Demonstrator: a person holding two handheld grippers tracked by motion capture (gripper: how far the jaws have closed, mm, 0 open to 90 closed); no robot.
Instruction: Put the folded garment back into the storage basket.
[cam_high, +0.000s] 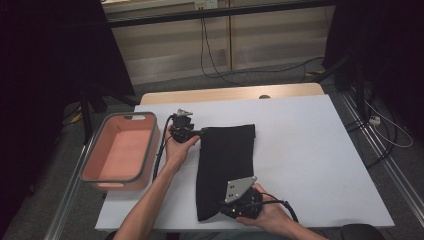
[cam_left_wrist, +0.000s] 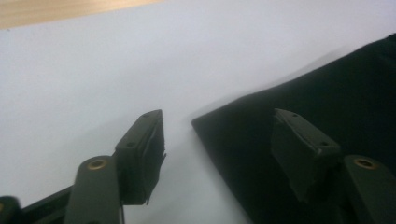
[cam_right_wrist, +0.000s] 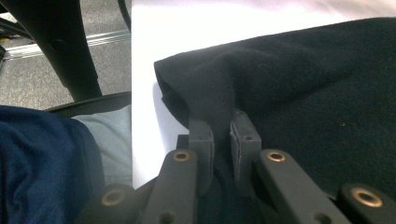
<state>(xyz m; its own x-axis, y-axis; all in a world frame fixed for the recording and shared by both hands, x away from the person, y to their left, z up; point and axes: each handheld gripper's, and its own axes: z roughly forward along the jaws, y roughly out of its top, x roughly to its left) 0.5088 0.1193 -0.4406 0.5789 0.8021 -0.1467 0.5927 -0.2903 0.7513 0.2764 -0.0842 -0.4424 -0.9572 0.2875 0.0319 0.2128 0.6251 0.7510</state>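
1. Empty pink plastic bin with grey rim (cam_high: 120, 150) at tabletop's (cam_high: 310, 150) left edge.
2. Left claw (cam_high: 200, 133) part-open, straddling far-left corner of flat black fabric cloth (cam_high: 225, 160).
3. Right claw (cam_high: 222, 206) clamped tight on cloth's near edge.

Your left hand-held gripper (cam_high: 199, 133) stands with jaws apart (arm stretched forward); your right hand-held gripper (cam_high: 223, 206) is clamped tight, near your body.
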